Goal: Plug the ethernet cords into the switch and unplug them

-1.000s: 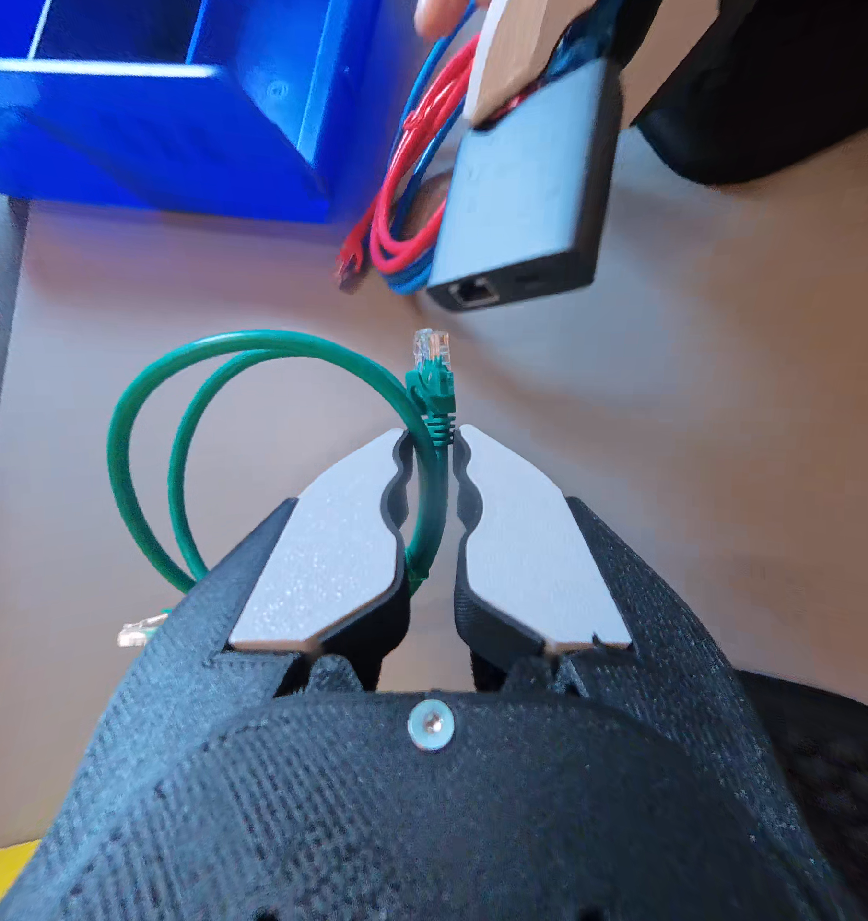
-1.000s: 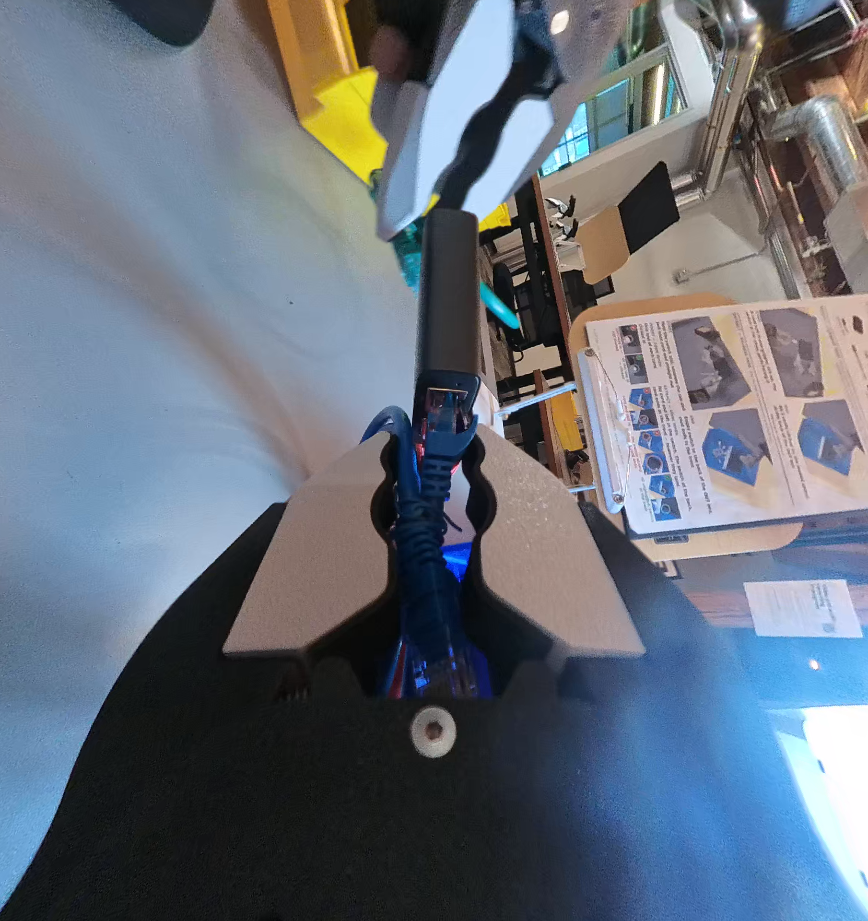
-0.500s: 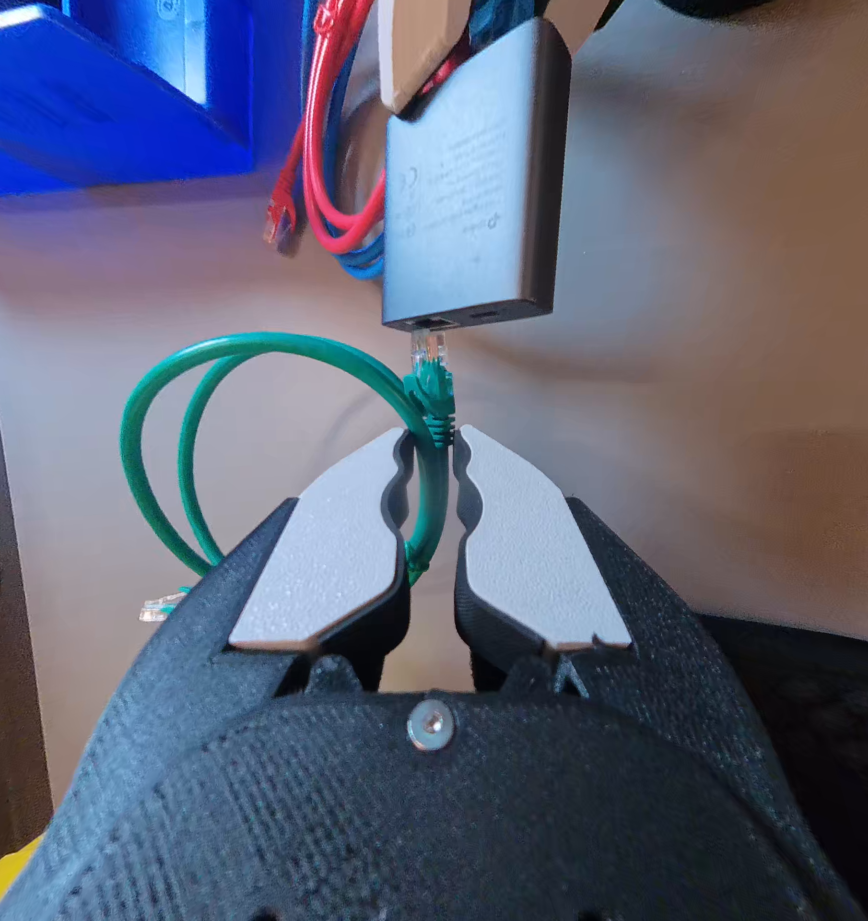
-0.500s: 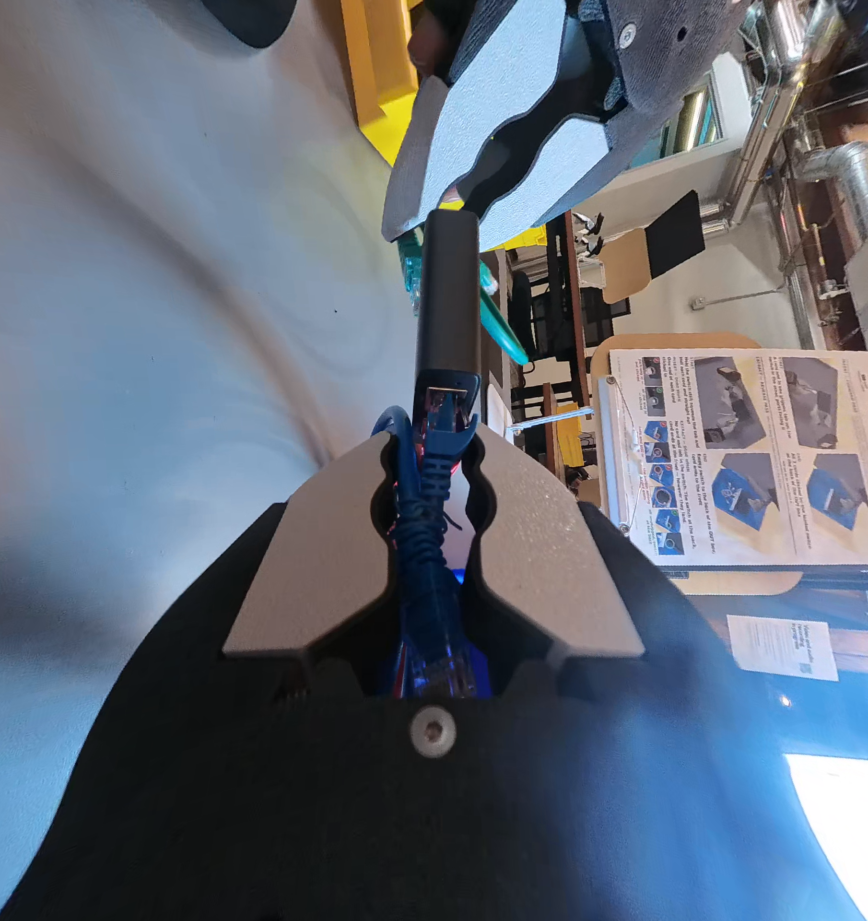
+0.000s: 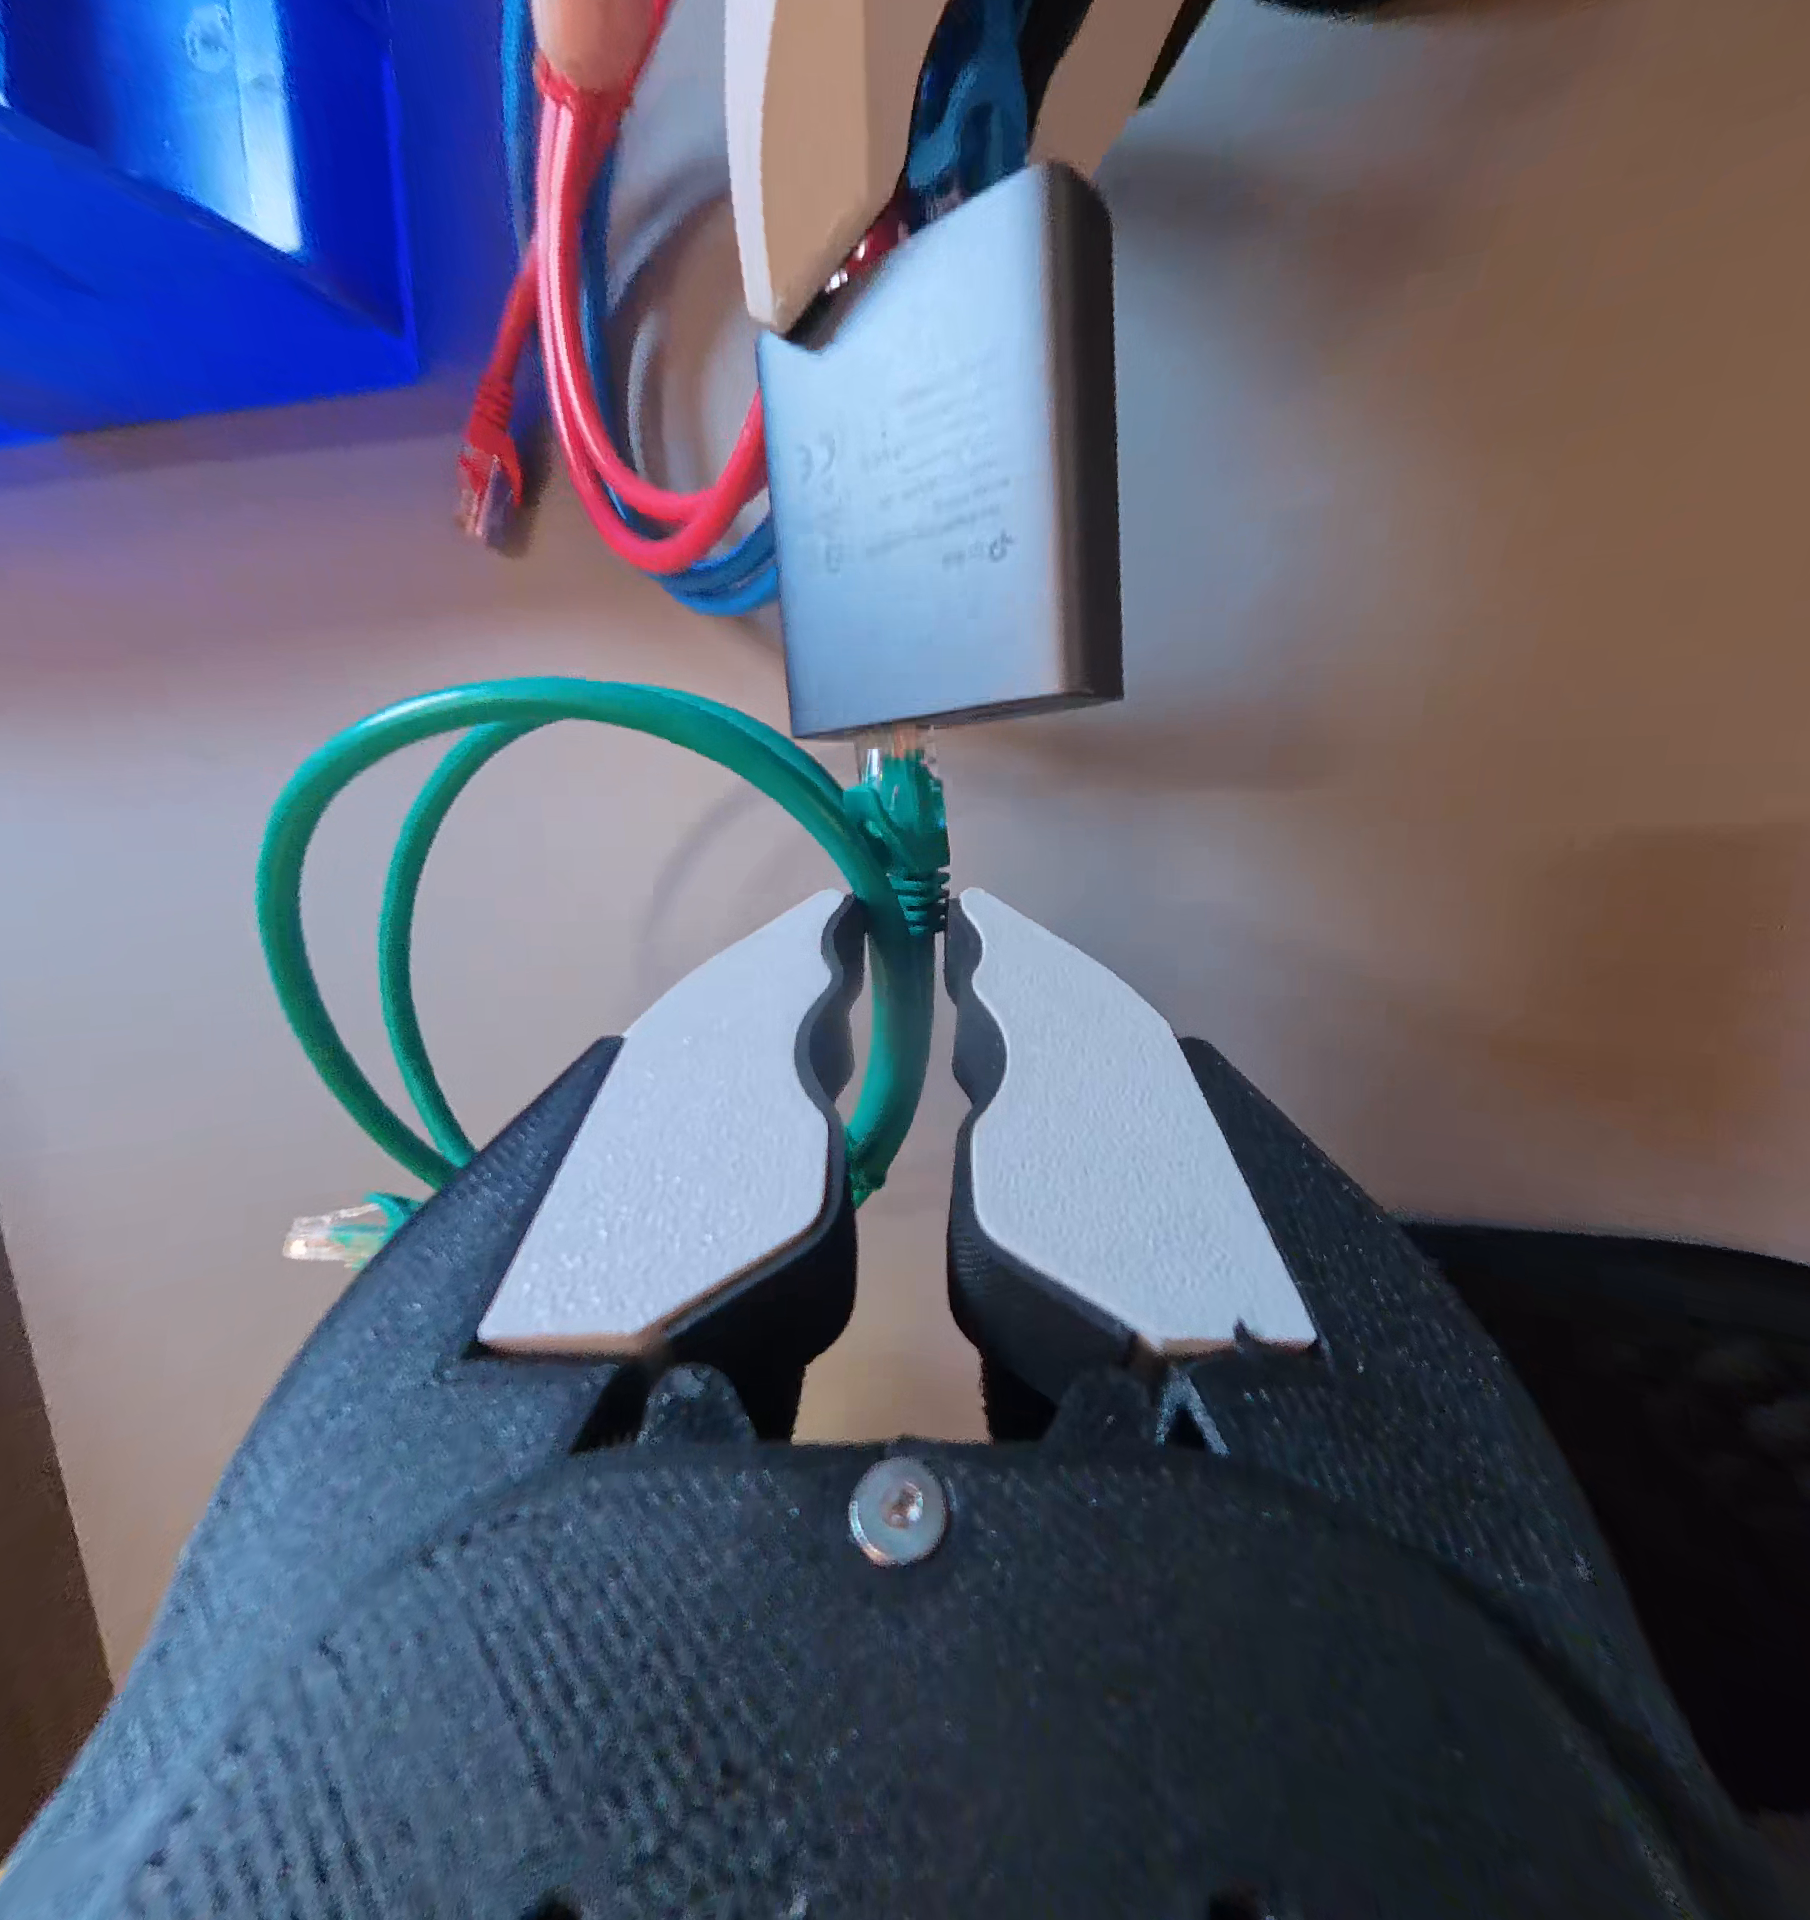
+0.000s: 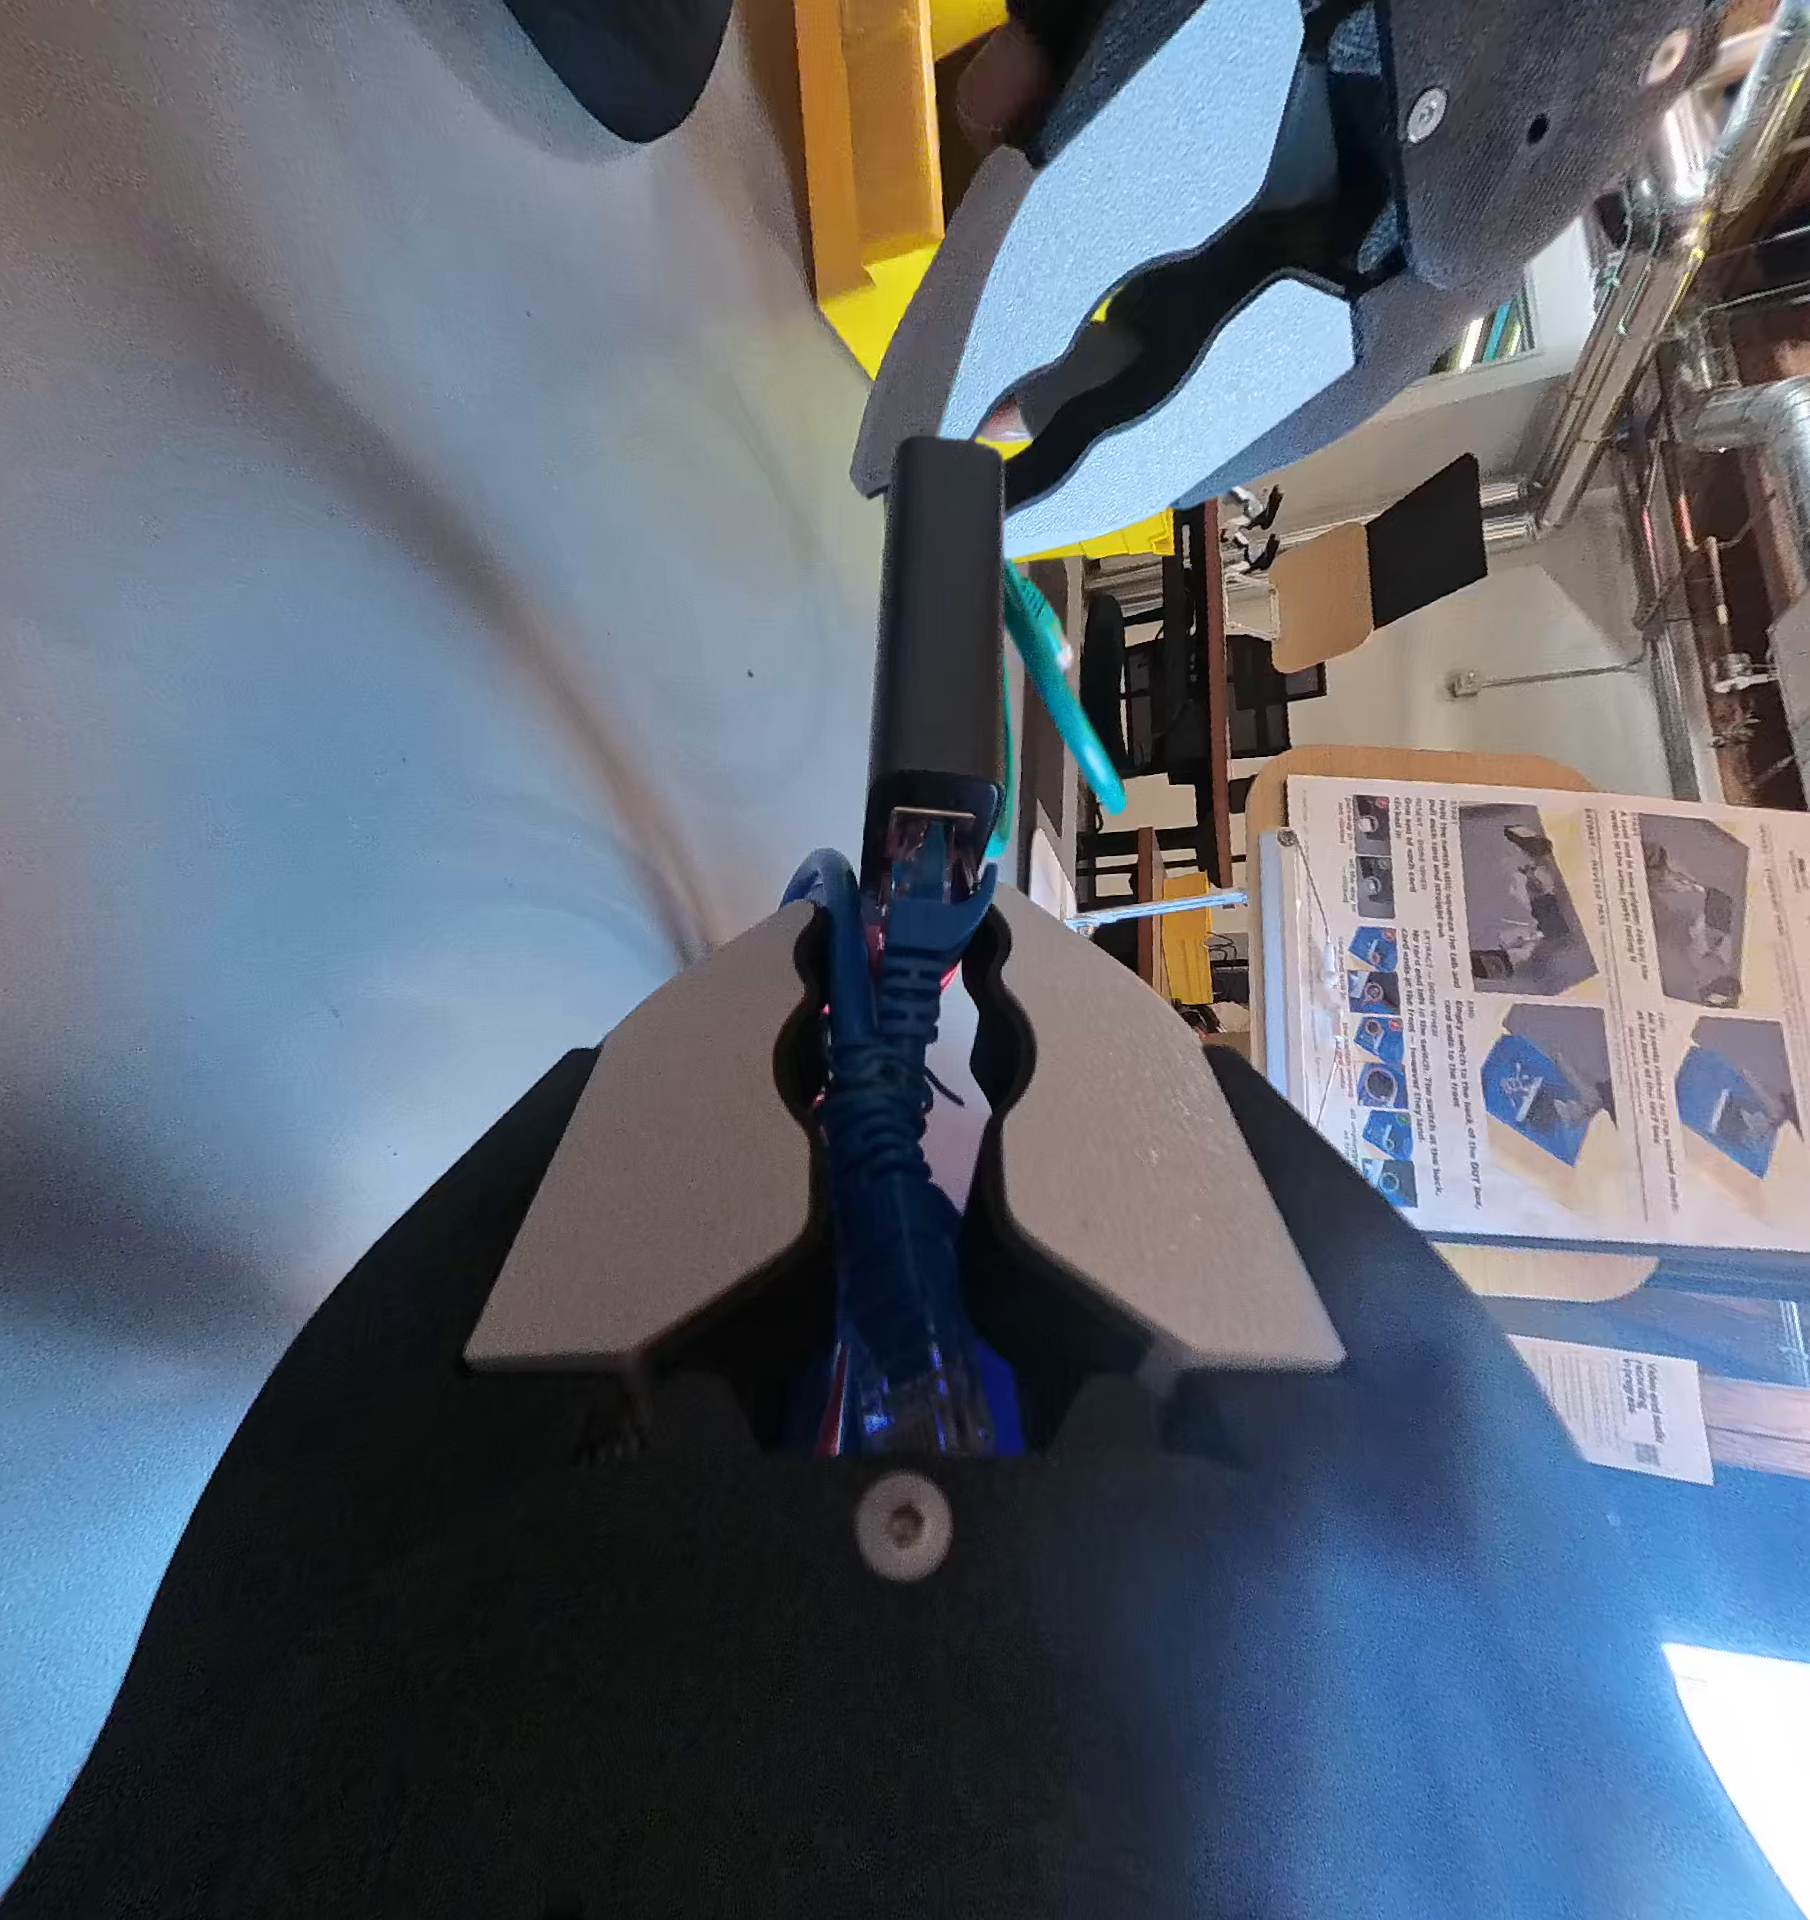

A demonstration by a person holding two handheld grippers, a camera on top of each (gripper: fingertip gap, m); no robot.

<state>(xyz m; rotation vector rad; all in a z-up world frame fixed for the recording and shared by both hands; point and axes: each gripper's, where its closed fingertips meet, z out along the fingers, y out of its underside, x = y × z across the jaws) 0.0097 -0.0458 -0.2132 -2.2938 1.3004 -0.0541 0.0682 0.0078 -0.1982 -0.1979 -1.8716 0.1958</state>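
My left gripper (image 5: 906,909) is shut on a green ethernet cord (image 5: 329,883) just behind its plug (image 5: 906,800). The plug's clear tip sits in the port at the near end of the grey switch (image 5: 942,468). The switch hangs above the table, held from its far end by my right gripper. In the right wrist view, my right gripper (image 6: 906,925) is shut on a blue cord's plug (image 6: 927,894), which is seated in the switch (image 6: 937,623), seen edge-on. The left gripper's fingers (image 6: 1067,270) show beyond it.
A red cord (image 5: 568,364) and a blue cord (image 5: 724,592) dangle in loops behind the switch. A blue bin (image 5: 153,260) stands at the back left. The green cord's loose plug (image 5: 335,1236) hangs at the left. A poster board (image 6: 1566,1018) and a yellow bin (image 6: 870,156) are farther off. Tip to tip, the grippers are about 9 cm apart.
The switch has swung upright and come closer. The green plug's tip, first short of the port, now sits in it. Both grippers stay shut on their cords.
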